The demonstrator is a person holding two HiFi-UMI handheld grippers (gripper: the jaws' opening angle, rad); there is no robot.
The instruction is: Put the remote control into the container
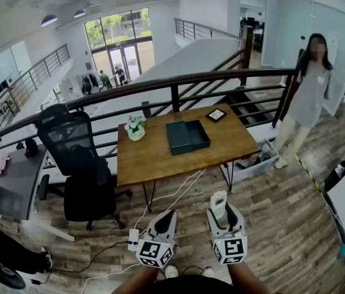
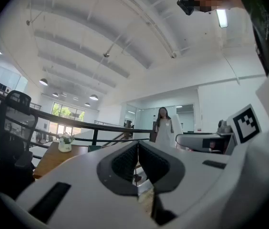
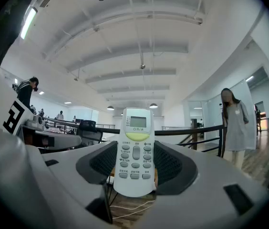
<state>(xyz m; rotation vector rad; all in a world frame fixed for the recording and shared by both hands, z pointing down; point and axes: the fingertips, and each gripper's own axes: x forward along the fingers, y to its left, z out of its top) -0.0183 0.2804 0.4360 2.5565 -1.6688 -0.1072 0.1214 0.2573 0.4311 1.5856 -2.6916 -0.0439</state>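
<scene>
A white remote control (image 3: 135, 149) with a green button and small screen stands upright between the jaws of my right gripper (image 3: 134, 162), which is shut on it; it also shows as the remote control (image 1: 219, 205) sticking up from the right gripper (image 1: 224, 215). My left gripper (image 1: 164, 221) is held beside it, its jaws shut with nothing between them, as the left gripper (image 2: 138, 162) view shows. The dark green open container (image 1: 187, 136) lies on the wooden table (image 1: 160, 155) ahead, well away from both grippers.
A black office chair (image 1: 77, 164) stands left of the table. A small flower pot (image 1: 136, 129) and a black-and-white marker card (image 1: 216, 115) sit on the table. A dark railing (image 1: 178, 81) runs behind it. A person (image 1: 307, 100) stands at the right. Cables (image 1: 160, 207) cross the wooden floor.
</scene>
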